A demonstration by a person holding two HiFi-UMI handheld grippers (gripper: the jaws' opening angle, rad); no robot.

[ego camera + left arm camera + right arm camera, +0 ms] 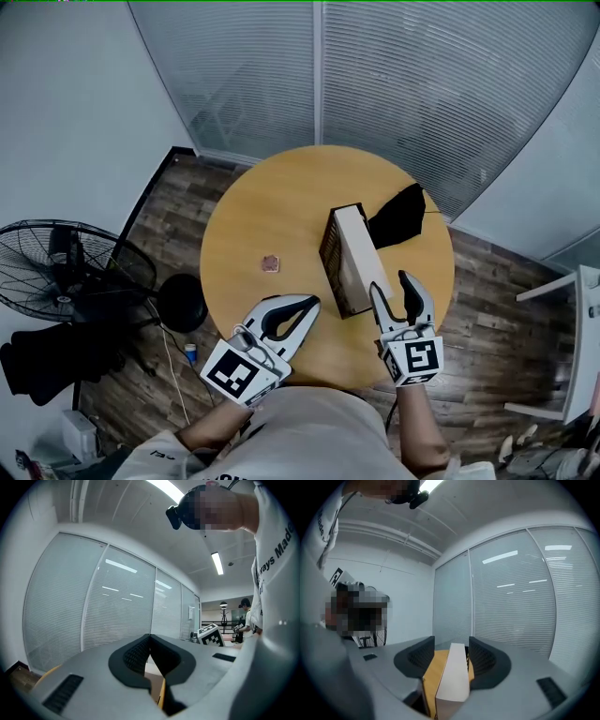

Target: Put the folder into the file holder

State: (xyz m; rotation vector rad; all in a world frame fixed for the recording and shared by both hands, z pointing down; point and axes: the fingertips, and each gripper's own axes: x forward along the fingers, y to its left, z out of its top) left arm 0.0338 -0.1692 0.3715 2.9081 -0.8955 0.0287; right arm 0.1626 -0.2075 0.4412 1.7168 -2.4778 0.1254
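A tall white file holder [352, 253] with a dark slotted side stands on the round wooden table [272, 202]. Just behind it on the right lies a black folder [398, 217]. My right gripper [391, 284] is at the holder's near right corner with its jaws apart. In the right gripper view the white holder [452, 677] shows between the jaws of the right gripper [451, 641], and a strip of table shows on its left, so the pads do not press it. My left gripper [307, 305] hovers over the table's near edge, shut and empty, as the left gripper view also shows [150, 639].
A small reddish object [271, 263] lies left of the holder. On the floor at the left stands a black fan [66, 272]. White furniture [581, 337] is at the right edge. Glass walls with blinds [412, 84] rise behind the table.
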